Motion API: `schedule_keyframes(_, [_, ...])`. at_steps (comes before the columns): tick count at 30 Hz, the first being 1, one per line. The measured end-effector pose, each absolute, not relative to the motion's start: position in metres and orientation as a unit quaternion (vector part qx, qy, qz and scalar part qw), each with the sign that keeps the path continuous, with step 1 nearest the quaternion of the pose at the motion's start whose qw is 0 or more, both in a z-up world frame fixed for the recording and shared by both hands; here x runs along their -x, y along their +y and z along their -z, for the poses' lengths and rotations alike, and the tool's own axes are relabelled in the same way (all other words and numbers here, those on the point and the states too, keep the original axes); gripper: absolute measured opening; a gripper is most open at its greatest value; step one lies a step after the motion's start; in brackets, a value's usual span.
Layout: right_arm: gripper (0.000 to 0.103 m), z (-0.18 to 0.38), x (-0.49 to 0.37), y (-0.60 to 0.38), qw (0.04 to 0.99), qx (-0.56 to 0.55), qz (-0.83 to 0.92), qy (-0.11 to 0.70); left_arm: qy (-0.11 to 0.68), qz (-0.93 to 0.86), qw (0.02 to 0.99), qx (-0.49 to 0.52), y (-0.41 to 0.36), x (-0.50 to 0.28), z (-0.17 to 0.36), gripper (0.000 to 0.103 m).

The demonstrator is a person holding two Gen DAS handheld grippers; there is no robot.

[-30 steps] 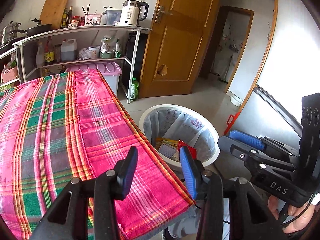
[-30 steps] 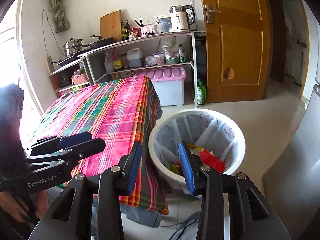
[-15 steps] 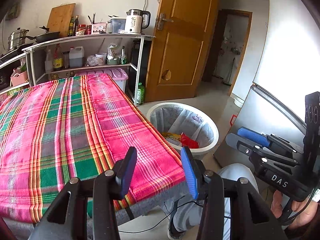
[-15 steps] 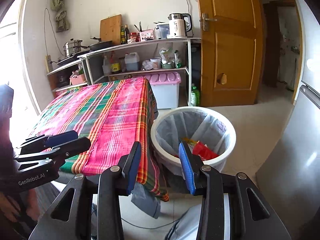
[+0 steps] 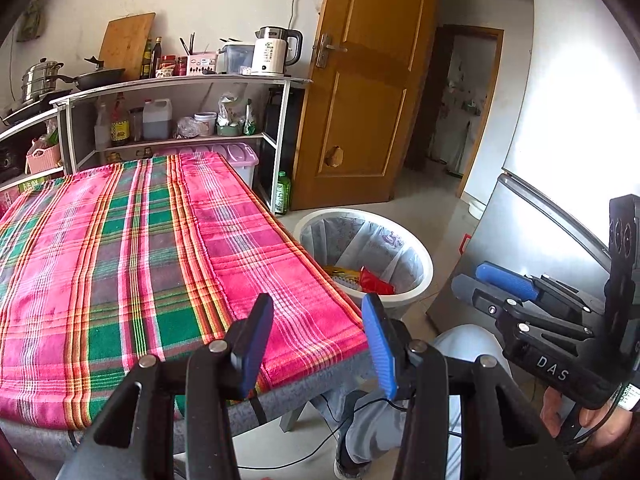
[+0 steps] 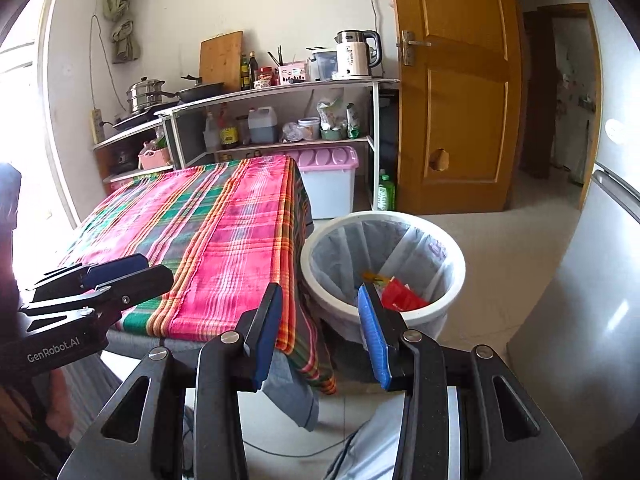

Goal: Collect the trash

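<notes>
With both grippers hanging off the near edge of the table, here is the layout:
table (image 5: pixel 120 264): plaid red-green cloth over it, top bare (cloth corner droops at the near right end in the right wrist view)
fridge (image 6: pixel 580 320): silver, at the far right, near the bin
door (image 5: pixel 360 100): wooden, ajar, behind the bin
shelf rack (image 5: pixel 180 84): against the wall past the table, kettle (image 5: pixel 274 51) on top
trash bin (image 6: pixel 452 280): white, lined with a bag, on the floor just beside the table's right edge
trash (image 6: pixel 400 294): red and yellow wrappers, lying inside the bin
left gripper (image 5: pixel 316 340): jaws apart, nothing between them, over the table's near right corner
right gripper (image 6: pixel 318 326): jaws apart, empty, between table edge and bin in its own view
</notes>
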State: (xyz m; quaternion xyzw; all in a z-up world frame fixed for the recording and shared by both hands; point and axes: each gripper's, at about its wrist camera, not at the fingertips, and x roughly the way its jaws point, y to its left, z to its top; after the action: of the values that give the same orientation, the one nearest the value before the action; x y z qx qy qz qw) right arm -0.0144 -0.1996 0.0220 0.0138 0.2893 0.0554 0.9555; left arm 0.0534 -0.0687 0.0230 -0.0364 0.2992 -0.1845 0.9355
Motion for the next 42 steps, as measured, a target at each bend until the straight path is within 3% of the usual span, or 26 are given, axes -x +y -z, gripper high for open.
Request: schedule_keyframes(42, [0.04,-0.0188,0.0129,-0.199,0.953,-0.011,-0.056,0.296,0.308,0.187,0.932,0.042,-0.07,-0.0526,-0.0173,0.048])
